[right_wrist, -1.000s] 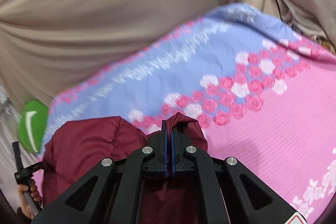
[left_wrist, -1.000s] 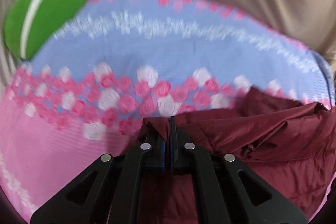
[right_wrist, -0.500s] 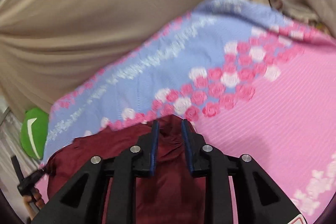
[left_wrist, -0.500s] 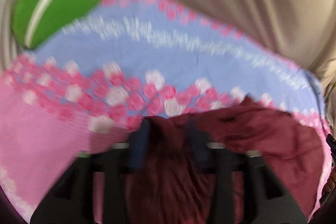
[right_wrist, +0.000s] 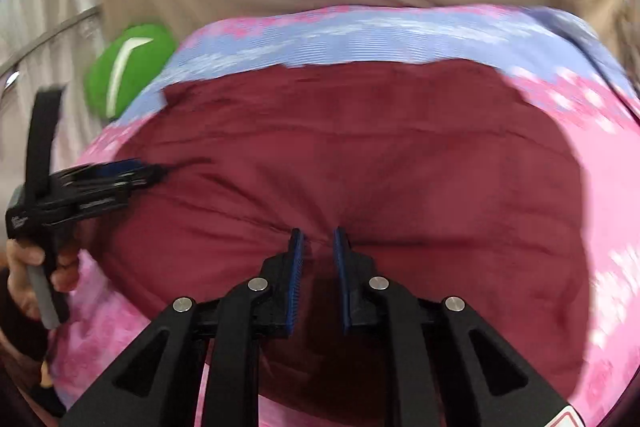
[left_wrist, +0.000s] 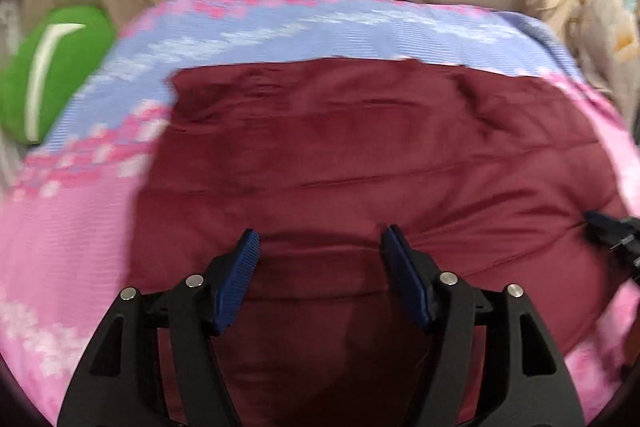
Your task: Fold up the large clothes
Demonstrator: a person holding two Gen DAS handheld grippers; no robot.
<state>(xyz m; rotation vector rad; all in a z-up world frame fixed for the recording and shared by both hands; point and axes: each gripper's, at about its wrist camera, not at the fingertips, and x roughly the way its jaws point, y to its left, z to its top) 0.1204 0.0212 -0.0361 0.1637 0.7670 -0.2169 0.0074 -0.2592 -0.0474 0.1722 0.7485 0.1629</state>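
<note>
While spread flat, maroon jacket (left_wrist: 360, 147) under both tongs.

Bed w/ a ribbed cover (left_wrist: 72, 227), pink w/ a lavender-blue band along the far edge (left_wrist: 280, 27) & blurred pink-white flower print. Directly on it: a dark red quilted jacket (left_wrist: 360, 155), lying flat across the middle, stitch lines running side to side, far hem over the blue band, near part on the pink. Green cushion w/ a white stripe (left_wrist: 52, 67) sits at the bed's far left corner, just beside the cover; whether it rests on the bed can't tell.
</note>
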